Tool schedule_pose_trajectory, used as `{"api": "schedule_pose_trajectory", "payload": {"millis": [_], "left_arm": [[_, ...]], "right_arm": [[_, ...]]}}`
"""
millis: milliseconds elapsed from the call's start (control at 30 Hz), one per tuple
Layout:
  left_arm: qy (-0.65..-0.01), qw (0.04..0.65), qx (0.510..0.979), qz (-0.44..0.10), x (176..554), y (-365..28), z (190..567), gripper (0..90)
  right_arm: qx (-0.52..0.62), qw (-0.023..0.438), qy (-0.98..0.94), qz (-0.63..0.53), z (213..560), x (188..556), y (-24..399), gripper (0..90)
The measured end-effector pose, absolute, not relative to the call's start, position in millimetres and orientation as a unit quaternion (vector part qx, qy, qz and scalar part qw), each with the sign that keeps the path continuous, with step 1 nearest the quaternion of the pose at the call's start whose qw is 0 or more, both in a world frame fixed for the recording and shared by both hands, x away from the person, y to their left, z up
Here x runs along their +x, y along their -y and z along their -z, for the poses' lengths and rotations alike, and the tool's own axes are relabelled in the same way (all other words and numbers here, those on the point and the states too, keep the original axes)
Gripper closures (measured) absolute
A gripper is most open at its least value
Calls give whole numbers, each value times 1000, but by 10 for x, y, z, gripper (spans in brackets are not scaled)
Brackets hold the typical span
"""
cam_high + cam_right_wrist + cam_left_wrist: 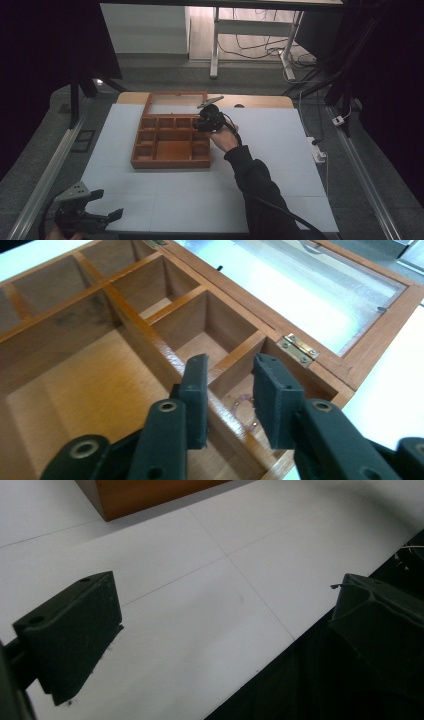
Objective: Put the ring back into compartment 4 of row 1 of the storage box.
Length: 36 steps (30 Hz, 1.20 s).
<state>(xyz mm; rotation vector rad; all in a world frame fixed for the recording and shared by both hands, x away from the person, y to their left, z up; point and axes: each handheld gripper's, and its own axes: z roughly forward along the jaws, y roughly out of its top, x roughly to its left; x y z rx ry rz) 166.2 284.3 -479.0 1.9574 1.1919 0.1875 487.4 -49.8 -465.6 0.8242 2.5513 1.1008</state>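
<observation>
The right tongs hang over the far right corner of an open wooden box, jaws a little apart with nothing between them; they touch nothing. Below the gap, in the corner compartment, lies a thin pinkish bracelet or chain, partly hidden by the jaws, so what it is cannot be told for sure. The other compartments that show in the right gripper view hold nothing. From above, the box has one large middle compartment ringed by small ones; their exact count is unclear. Its glass-paned lid lies folded back flat on the bench, joined by a brass hinge. The box sits in the far middle of the white bench. The left tongs hover at the bench's near left corner, well apart from the box, jaws spread wide and holding nothing.
</observation>
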Motion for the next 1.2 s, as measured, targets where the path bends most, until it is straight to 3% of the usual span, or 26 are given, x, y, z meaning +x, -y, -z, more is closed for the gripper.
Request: {"api": "schedule_pose_trajectory", "payload": {"millis": [700,800,1200], "left_arm": [[-468,420,775,-66,1671,-2851,4794,0],[-464,421,777,-65,1671,-2846,4793,0],[-447,448,773,-44,1673,-2845,4793,0]], "right_arm": [[265,80,-877,-394,4633,4514,597,372],[267,76,-876,-394,4635,4455,616,297],[261,86,-878,-391,4603,4319,692,136]]}}
